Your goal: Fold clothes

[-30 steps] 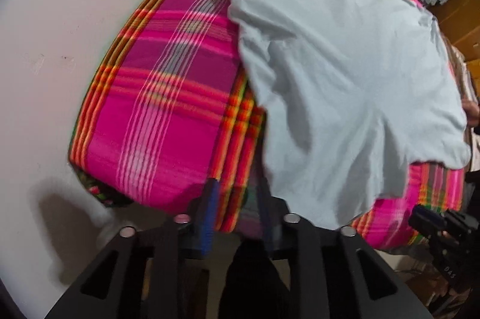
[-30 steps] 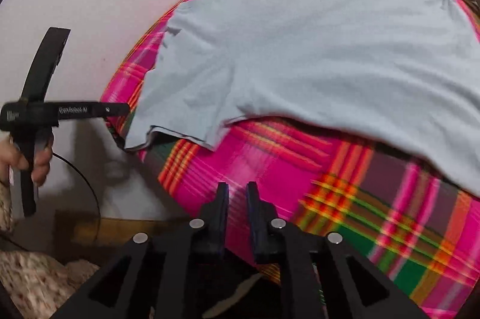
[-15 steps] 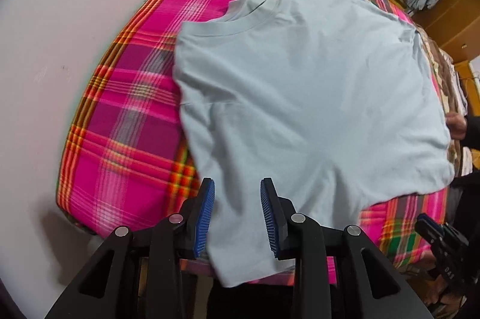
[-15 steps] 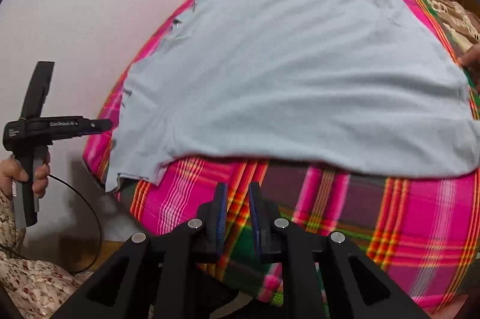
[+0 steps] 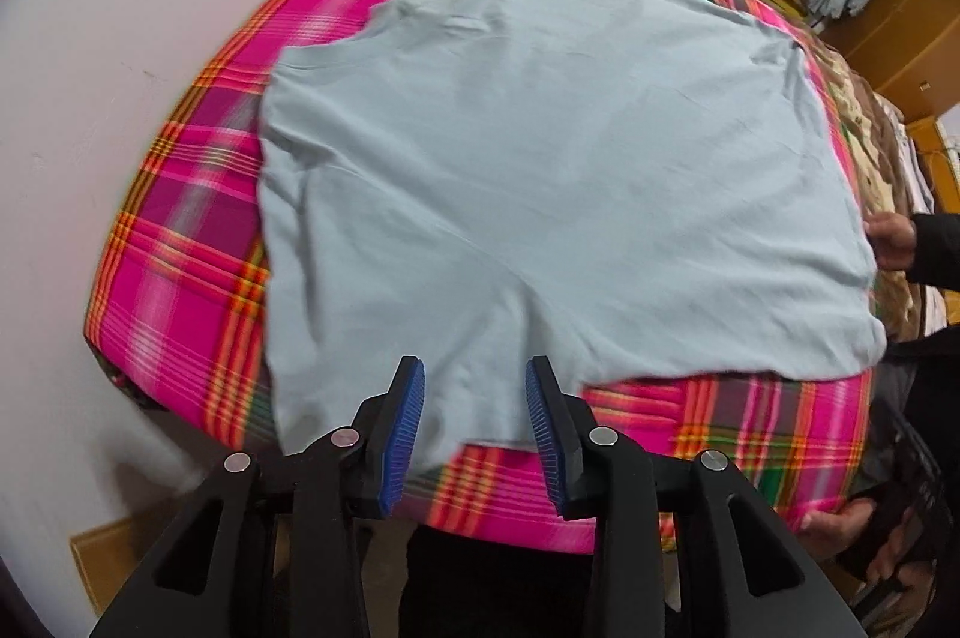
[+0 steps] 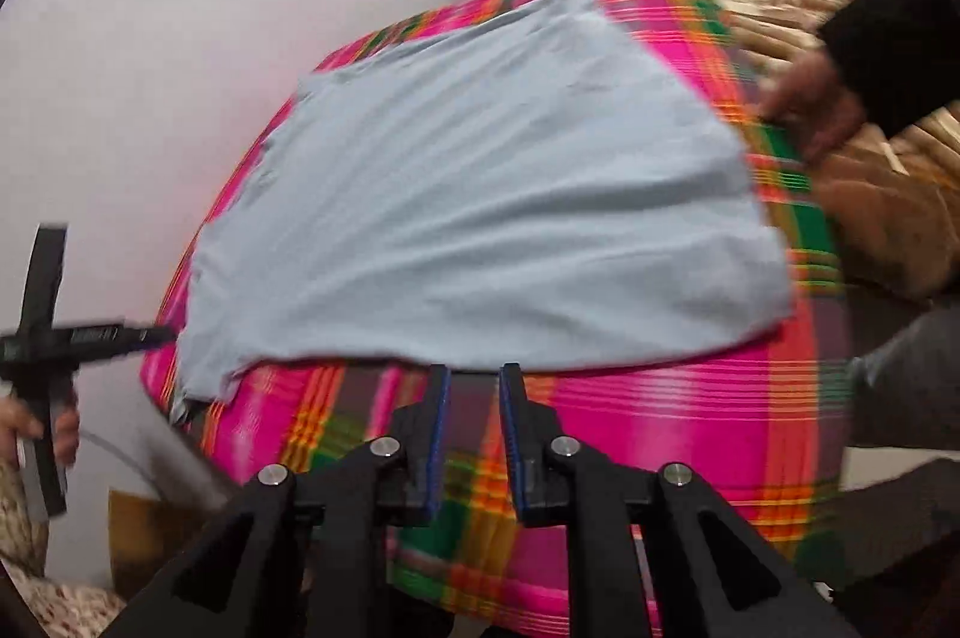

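Left tool [image 5: 474,419] points steeply down, its blue-padded jaws opening with nothing pinched between them. Right tool [image 6: 471,434] tilts downward too, jaws opening, the gap between the pads narrow and empty. In the right wrist view a hand [image 6: 36,428] grips the left tool's handle at the left edge. A dark-sleeved hand [image 6: 810,107] reaches in on the right.

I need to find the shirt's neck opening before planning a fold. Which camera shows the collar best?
The left wrist view: the grey T-shirt's collar shows as a curved band at its upper left. In the right wrist view the shirt is blurred and no collar can be made out.
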### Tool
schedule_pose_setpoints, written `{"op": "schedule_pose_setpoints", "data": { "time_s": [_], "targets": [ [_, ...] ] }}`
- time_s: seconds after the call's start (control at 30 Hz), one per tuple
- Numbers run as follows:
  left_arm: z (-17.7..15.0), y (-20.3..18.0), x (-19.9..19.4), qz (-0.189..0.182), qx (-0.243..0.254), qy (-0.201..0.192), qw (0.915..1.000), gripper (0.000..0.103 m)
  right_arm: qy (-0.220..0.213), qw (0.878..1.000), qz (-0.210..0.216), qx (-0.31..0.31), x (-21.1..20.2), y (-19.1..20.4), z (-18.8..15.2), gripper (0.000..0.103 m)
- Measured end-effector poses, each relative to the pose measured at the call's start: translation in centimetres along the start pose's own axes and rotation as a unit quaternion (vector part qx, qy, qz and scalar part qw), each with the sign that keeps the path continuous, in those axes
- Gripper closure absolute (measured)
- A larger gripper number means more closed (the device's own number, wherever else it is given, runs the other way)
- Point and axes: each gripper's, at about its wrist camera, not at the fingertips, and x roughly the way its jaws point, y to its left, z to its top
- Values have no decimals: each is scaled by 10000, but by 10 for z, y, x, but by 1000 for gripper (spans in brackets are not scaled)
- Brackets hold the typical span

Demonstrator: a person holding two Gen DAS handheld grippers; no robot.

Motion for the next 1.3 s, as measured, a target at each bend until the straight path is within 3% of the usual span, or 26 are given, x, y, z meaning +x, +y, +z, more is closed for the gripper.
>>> {"op": "schedule_pose_setpoints", "data": {
  "time_s": [0.2,0.43,0.57,0.7,0.77,0.87,1.0,1.07,1.17,1.3],
  "targets": [
    [4,-37,9,-113,100,43,9999,61,-210,9972,-672,257,-11,-40,10,72],
    [17,-66,18,-170,226,66,9996,60,-362,9943,-757,654,-7,-68,30,71],
    [35,-79,28,-120,338,74,9993,59,-348,9887,-712,1275,6,-103,44,71],
    [50,-108,46,-7,907,39,9959,58,-282,9887,-618,1334,20,-118,50,70],
    [52,-129,53,61,1454,-108,9893,58,-289,9911,-449,1217,24,-119,51,70],
    [48,-161,62,20,2302,-232,9729,58,-110,9945,-339,980,29,-116,42,71],
    [32,-186,75,174,3308,-356,9429,58,114,9971,-322,675,40,-113,37,70],
    [27,-187,80,156,3392,-276,9402,58,200,9973,-271,646,45,-112,34,70],
    [18,-189,92,532,3753,-377,9246,57,227,9982,-221,510,50,-109,29,72],
    [18,-189,99,695,3735,-360,9243,54,266,9981,-265,481,52,-112,30,87]
  ]
}}
